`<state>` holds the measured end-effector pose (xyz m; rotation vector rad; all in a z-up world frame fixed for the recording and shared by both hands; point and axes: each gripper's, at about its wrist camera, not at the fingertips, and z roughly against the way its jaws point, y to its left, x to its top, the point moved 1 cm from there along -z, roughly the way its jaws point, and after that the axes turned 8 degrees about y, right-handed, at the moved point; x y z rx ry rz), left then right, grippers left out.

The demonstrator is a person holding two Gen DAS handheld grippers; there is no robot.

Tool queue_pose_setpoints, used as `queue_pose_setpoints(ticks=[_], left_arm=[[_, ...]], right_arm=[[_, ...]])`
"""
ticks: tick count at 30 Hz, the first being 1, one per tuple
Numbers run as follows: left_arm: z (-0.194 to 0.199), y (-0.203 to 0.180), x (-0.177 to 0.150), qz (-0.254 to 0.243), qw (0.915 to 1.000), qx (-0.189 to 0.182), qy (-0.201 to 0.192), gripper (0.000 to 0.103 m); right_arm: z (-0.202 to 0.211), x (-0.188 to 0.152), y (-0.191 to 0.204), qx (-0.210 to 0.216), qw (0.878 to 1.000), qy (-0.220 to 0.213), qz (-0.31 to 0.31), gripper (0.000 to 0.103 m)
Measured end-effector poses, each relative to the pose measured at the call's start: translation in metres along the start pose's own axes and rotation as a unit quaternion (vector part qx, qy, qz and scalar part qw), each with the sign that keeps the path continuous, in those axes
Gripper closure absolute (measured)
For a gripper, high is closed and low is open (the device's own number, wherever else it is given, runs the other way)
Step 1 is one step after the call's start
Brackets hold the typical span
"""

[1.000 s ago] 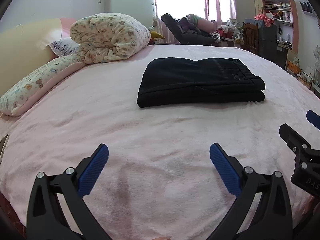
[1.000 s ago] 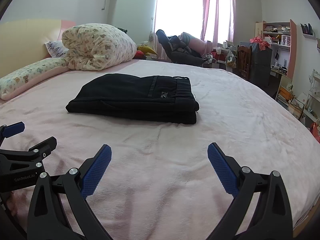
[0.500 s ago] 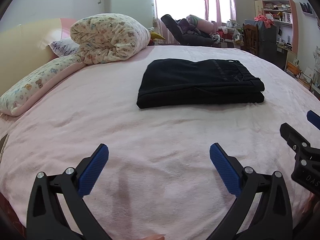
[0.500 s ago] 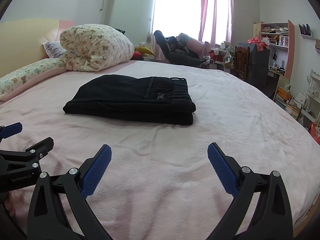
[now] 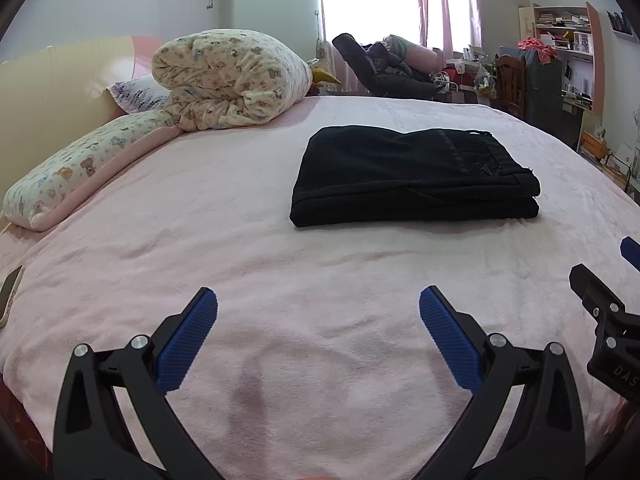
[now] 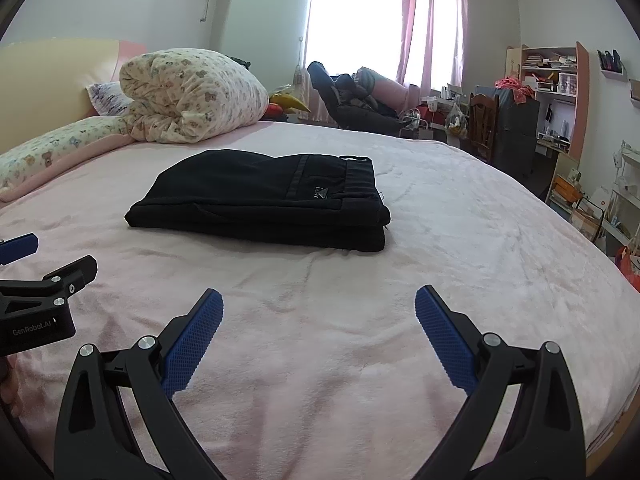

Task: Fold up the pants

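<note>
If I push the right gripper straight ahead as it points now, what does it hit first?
Probably the pink bedspread just ahead of the open right gripper, since it seems to point slightly down; depth is unclear. If it clears that, the folded black pants come next.

Big bed (image 5: pixel 280 264) w/ pink fleece cover fills the foreground. Cream and pink headboard (image 5: pixel 48 92) at left, long bear-print pillow (image 5: pixel 80 168) along it, rolled bear-print quilt (image 6: pixel 192 96) piled nr the top, small floral pillow (image 5: pixel 136 94) tucked behind. Far wall: bright window (image 6: pixel 352 20), blown out w/ daylight, pink curtains (image 6: pixel 436 28) hanging. Dark recliner (image 6: pixel 352 108) heaped w/ clothes below it. Right side: wooden chair (image 6: pixel 482 124), cluttered shelving unit (image 6: pixel 556 76) w/ books. Walls pale, plain.
</note>
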<state>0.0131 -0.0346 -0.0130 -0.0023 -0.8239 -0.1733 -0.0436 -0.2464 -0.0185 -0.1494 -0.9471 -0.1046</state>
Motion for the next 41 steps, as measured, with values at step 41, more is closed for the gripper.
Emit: queue_pose_setpoints(ticks=[41], left_arm=[[0.003, -0.012, -0.003, -0.025, 0.9996, -0.012, -0.003, 0.002]], right_arm=[[-0.002, -0.001, 0.0, 0.004, 1.0, 0.008, 0.005, 0.004]])
